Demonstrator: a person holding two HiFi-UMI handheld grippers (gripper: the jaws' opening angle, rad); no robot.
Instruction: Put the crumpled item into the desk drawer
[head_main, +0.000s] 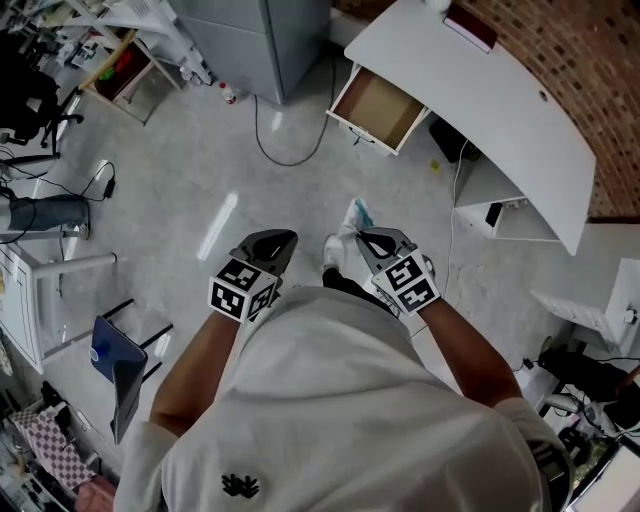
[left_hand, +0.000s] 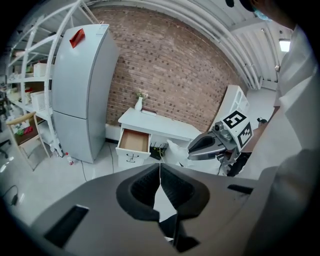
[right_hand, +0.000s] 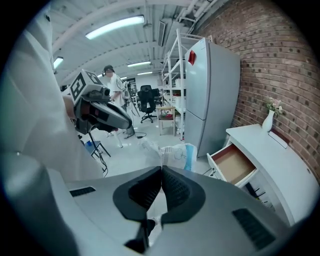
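Note:
My right gripper is shut on the crumpled item, a white plastic wrapper with blue print. The wrapper sticks out past the closed jaws. The left gripper view shows the same wrapper at the tip of the right gripper. My left gripper hangs beside it at waist height, shut with nothing in it. Ahead stands the white desk with its drawer pulled open and its brown bottom bare. The drawer also shows in both gripper views.
A grey fridge stands left of the desk, with a black cable looping on the floor before it. A white vase sits on the desk. A blue-seated stool is at my left. Shelves, chairs and a person are farther off.

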